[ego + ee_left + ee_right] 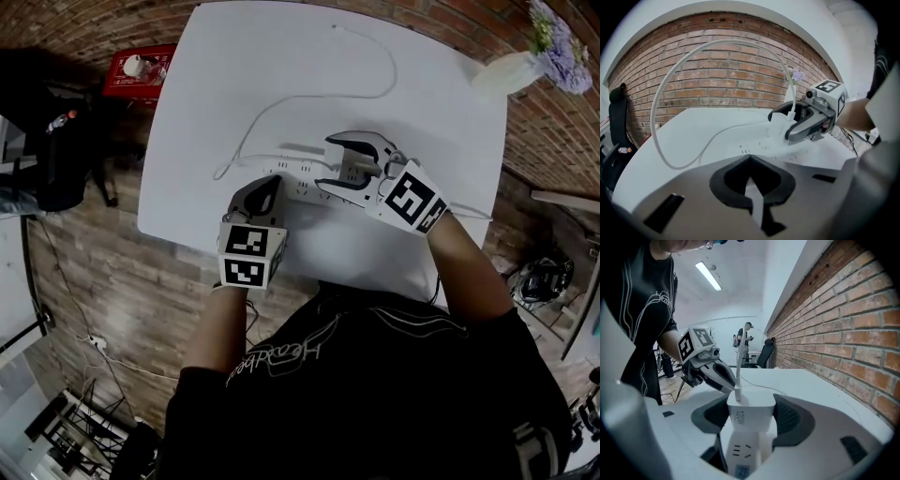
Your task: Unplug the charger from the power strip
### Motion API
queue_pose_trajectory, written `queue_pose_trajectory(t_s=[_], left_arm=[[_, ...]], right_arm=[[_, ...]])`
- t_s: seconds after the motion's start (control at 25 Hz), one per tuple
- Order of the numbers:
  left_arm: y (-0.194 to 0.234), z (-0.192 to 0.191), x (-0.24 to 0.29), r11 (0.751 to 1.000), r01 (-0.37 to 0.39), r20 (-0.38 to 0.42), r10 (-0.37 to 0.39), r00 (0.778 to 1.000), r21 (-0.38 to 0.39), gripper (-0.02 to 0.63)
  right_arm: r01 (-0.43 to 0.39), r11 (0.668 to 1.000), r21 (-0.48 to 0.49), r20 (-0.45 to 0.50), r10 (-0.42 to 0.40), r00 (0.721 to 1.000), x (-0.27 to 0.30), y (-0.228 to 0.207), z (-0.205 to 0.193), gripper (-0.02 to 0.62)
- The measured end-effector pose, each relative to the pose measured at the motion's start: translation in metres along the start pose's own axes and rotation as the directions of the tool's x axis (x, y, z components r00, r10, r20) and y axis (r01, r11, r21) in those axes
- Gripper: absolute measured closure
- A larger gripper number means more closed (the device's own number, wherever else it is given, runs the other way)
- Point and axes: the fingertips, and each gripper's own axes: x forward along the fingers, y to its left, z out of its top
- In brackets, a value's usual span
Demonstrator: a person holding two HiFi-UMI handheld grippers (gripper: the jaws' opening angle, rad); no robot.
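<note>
A white power strip [305, 190] lies on the white table [281, 56], near the front edge. A white charger [351, 172] stands plugged into it, its white cable [375, 94] looping over the table. My right gripper [325, 161] is open and straddles the charger [751, 413], a dark pad [792, 416] close on each side. My left gripper [272, 187] is shut, tips down on the strip's left end. In the left gripper view its tips [750, 159] meet over the strip [754, 145], with the charger [777, 127] beyond.
A vase with purple flowers [525, 61] stands at the table's far right corner. A red stool [136, 70] and a black bag [47, 150] sit on the floor to the left. A brick wall [843, 310] runs along the far side.
</note>
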Motion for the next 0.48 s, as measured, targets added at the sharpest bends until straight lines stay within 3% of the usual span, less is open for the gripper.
queue_pose_trajectory(t_s=[0.32, 0.48], left_arm=[[-0.0002, 0.0002, 0.0005, 0.995, -0.072, -0.022, 0.074, 0.997, 0.071, 0.603], [0.0001, -0.0001, 0.0005, 0.995, -0.069, -0.026, 0.071, 0.997, 0.075, 0.603]], right_arm=[[0.038, 0.997, -0.074, -0.006, -0.038, 0.999, -0.0006, 0.0023, 0.0025, 0.344], [0.033, 0.999, -0.033, -0.005, -0.033, 0.999, -0.0001, 0.0009, 0.0015, 0.344]])
